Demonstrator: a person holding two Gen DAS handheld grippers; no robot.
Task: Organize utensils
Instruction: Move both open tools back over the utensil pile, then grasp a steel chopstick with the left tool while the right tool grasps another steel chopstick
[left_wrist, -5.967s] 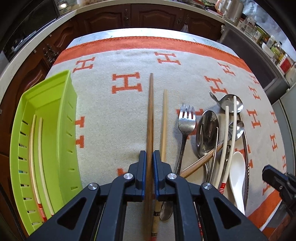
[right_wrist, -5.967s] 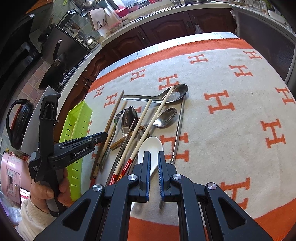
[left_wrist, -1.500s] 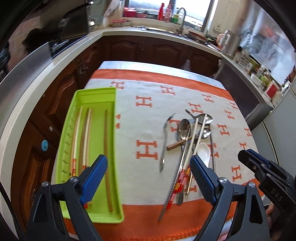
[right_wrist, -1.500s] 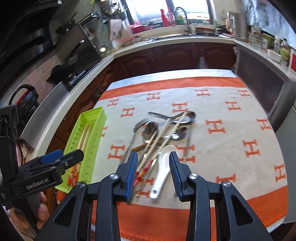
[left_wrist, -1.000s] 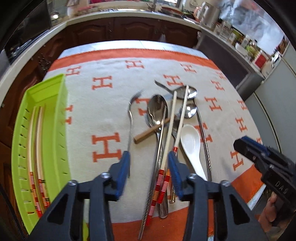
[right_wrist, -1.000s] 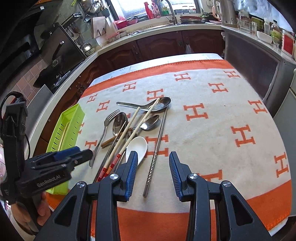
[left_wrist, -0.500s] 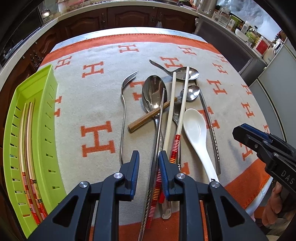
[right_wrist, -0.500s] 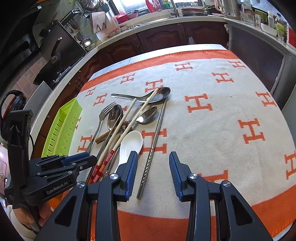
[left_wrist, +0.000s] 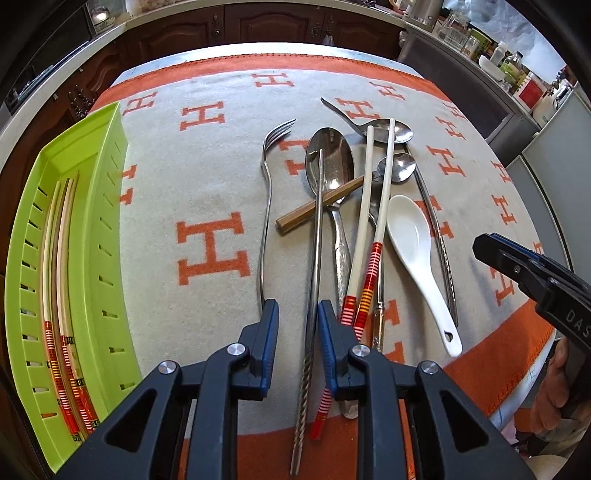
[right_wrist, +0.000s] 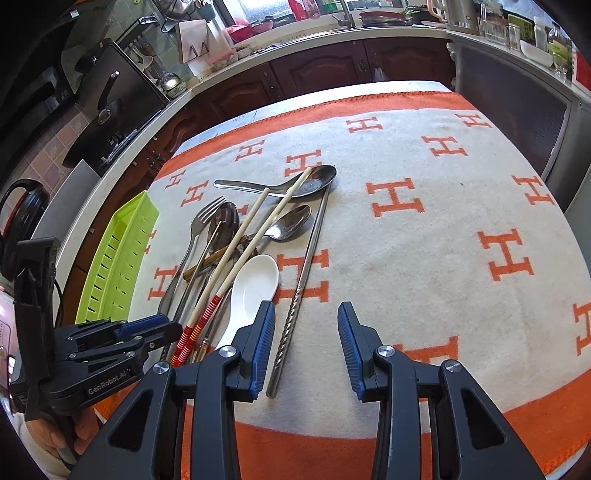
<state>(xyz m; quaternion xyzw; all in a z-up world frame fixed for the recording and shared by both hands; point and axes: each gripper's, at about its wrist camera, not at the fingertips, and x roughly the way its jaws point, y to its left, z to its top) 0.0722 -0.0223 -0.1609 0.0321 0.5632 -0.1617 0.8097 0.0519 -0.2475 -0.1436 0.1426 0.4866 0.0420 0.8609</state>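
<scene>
The left gripper (left_wrist: 297, 325) hangs low over the pile, its jaws a little apart around a metal chopstick (left_wrist: 314, 251) without touching it. The right gripper (right_wrist: 306, 339) hovers with jaws wide apart and nothing between them, beside the second metal chopstick (right_wrist: 304, 269). All lies on one blanket (left_wrist: 207, 177). At its left edge, one green tray (left_wrist: 96, 206) holds three chopsticks (left_wrist: 55, 258). The pile counts three metal spoons, one white spoon (left_wrist: 413, 240), one fork (left_wrist: 266, 206), two red-banded chopsticks (left_wrist: 373, 229) and one wooden chopstick (left_wrist: 317, 206) crossing beneath the gripped-about one.
</scene>
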